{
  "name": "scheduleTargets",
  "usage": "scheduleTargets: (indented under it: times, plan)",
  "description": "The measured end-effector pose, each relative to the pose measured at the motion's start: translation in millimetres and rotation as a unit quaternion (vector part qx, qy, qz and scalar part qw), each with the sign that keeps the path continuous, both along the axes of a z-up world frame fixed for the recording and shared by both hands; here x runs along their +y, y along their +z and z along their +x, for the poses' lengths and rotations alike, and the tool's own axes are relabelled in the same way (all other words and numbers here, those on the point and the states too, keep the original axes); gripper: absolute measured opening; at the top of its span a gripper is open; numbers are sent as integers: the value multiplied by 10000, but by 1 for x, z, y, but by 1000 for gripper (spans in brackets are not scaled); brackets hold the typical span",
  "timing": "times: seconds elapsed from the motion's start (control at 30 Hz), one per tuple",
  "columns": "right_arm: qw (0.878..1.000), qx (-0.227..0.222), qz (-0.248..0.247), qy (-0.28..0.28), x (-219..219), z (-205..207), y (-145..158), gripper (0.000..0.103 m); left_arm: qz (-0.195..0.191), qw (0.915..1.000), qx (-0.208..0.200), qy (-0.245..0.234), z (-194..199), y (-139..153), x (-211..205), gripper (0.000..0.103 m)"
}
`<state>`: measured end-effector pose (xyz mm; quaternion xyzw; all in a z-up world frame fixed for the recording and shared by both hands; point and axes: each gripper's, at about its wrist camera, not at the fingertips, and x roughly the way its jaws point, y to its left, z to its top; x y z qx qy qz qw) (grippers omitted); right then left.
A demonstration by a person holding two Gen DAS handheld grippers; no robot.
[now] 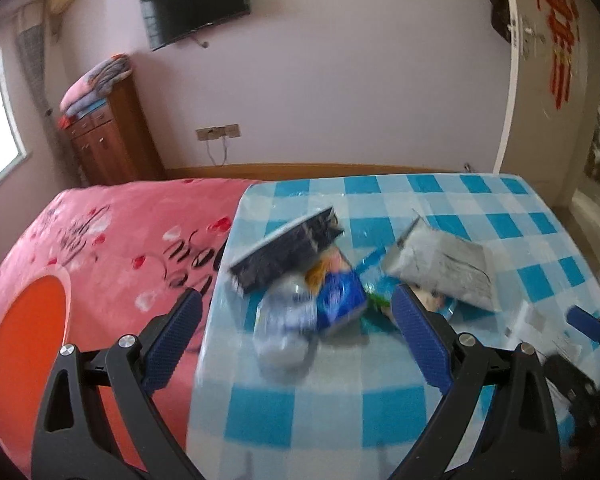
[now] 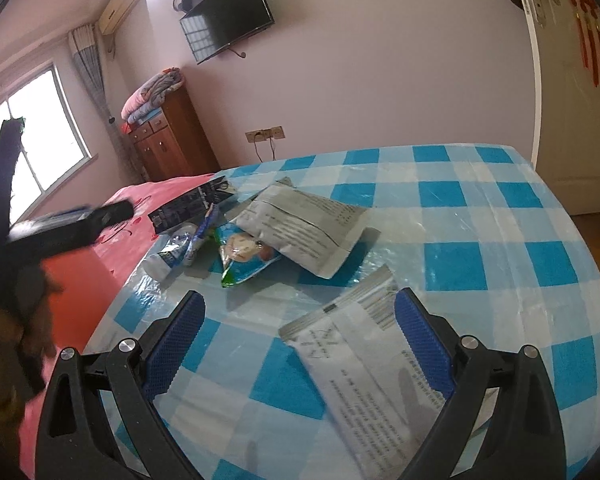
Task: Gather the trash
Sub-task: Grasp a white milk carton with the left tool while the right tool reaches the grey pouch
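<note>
A heap of trash lies on the blue-checked table (image 1: 380, 408). It holds a black box (image 1: 284, 248), a crushed clear bottle (image 1: 284, 324), a blue packet (image 1: 340, 300) and a grey pouch (image 1: 440, 264). My left gripper (image 1: 298, 320) is open and hovers just short of the bottle, blurred. From the right wrist view I see the same black box (image 2: 192, 204), bottle (image 2: 172, 252), a cookie snack bag (image 2: 244, 256) and grey pouch (image 2: 304, 228). My right gripper (image 2: 300, 332) is open over a flat white pouch (image 2: 364, 360) that lies against its right finger.
A pink bed cover (image 1: 120, 240) adjoins the table's left edge, with an orange round shape (image 1: 28, 340) on it. A wooden cabinet (image 1: 108, 140), a wall TV (image 1: 196, 4) and a door (image 2: 572, 120) stand behind. A hand (image 2: 4, 340) holds the left gripper (image 2: 80, 220).
</note>
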<state>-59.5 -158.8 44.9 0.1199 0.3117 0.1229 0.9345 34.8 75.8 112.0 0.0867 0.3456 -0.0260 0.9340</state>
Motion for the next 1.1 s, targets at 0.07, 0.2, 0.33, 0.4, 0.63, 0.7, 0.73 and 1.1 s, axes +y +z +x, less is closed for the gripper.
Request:
scheduleTargets:
  times: [0.07,0.2,0.33,0.4,0.63,0.7,0.73,1.1]
  plan:
    - [10000,21,61,15,-6,2,-3,95,-61,10000,79,7,27,2,1,96]
    - [9998,41,171,12,-15,4,-4,95,-553,9968,438,384,79,-1,14,96]
    - [9995,75,293,-4,-26,9,-6,95,-990,9855,832,1101,128,-20,32,81]
    - [9993,85,363,-36,-32,11,-6,95,-1063,9779,1139,1393,148,-34,40,73]
    - [9989,131,401,-192,-52,16,-9,95,-1129,9651,1607,1732,166,-62,58,62]
    - [9986,151,436,-250,-59,18,-10,95,-1171,9656,1635,1651,162,-62,57,61]
    - [9985,157,448,-269,-61,19,-11,95,-1169,9662,1642,1605,161,-63,55,61]
    - [9982,147,369,-452,-81,20,-12,95,-1466,9691,1819,789,81,-69,3,60]
